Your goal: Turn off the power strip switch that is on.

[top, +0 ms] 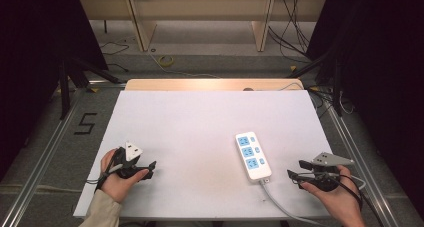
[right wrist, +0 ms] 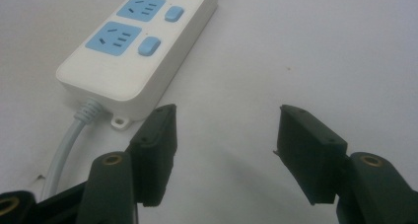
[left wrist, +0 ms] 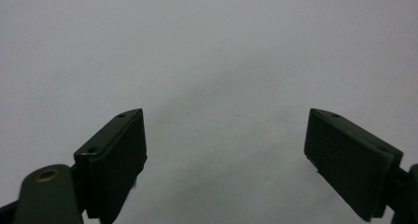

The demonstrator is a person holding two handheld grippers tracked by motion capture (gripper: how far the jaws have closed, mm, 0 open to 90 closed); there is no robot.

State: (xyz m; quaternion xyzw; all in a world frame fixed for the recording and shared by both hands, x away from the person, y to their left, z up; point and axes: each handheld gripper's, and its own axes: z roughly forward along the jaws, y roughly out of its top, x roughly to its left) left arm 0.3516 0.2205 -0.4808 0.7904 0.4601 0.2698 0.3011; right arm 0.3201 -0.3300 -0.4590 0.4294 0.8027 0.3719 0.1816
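Both grippers rest near the worktop's (top: 200, 122) near edge: my left gripper (top: 142, 168) by the left corner, my right gripper (top: 296, 171) by the right, each with jaws spread and nothing between them. White sheet covers the worktop; grey floor and cables lie beyond. Just left of my right gripper, the power strip (top: 253, 155) runs its length near-to-far, its cord (top: 280, 203) trailing off the near edge.

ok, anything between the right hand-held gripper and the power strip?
Nothing. In the right gripper view, only bare white table separates the open right hand-held gripper from the power strip. The high view shows the same gap, with the strip's cable running toward the near edge.
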